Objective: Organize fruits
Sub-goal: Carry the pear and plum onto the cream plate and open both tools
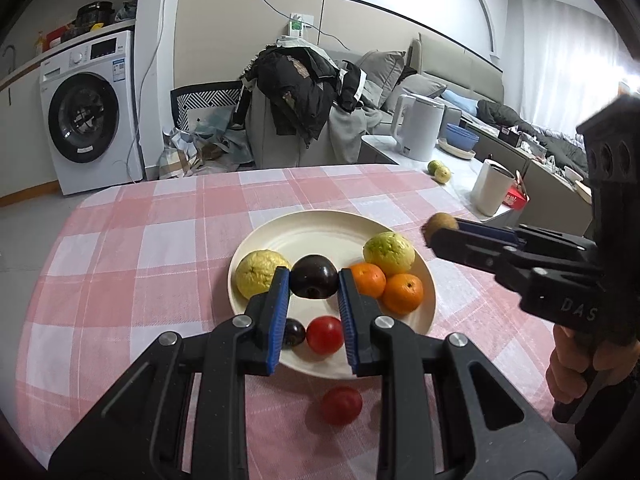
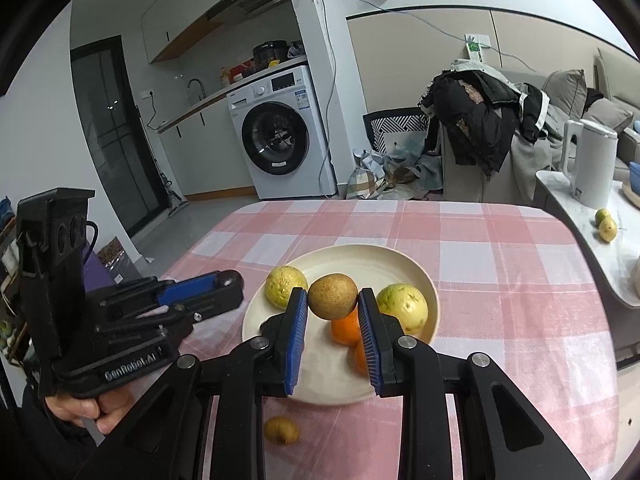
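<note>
1. Two grippers over one cream plate (image 1: 424,312), on a table under a pink checked cloth (image 1: 160,240).
2. Right gripper (image 2: 333,297): clenched on a brown kiwi (image 2: 333,296), pinched side to side between the blue pads (image 2: 298,332), held in the air above the right part of the plate.
3. Straight below and just ahead of that kiwi: an orange (image 2: 346,326), with a yellow-green guava (image 2: 404,307) to its right and another guava (image 2: 285,285) to its left.
4. Bare plate floor lies nearer the camera than the orange, so probably a short drop down and slightly back for the kiwi, not forward.
5. Left gripper (image 1: 314,280): closed around a dark plum (image 1: 314,276), low over the plate middle; whether resting on the plate or just lifted, cannot tell.
6. Below it, on the near part of the plate: a red tomato (image 1: 325,334) and a smaller dark plum (image 1: 294,332).
7. Off the plate, on the cloth near its front rim: a second tomato (image 1: 341,405) and a second kiwi (image 2: 281,429), both unplaced.
8. Nearer hand for the loose kiwi: likely the right.
</note>
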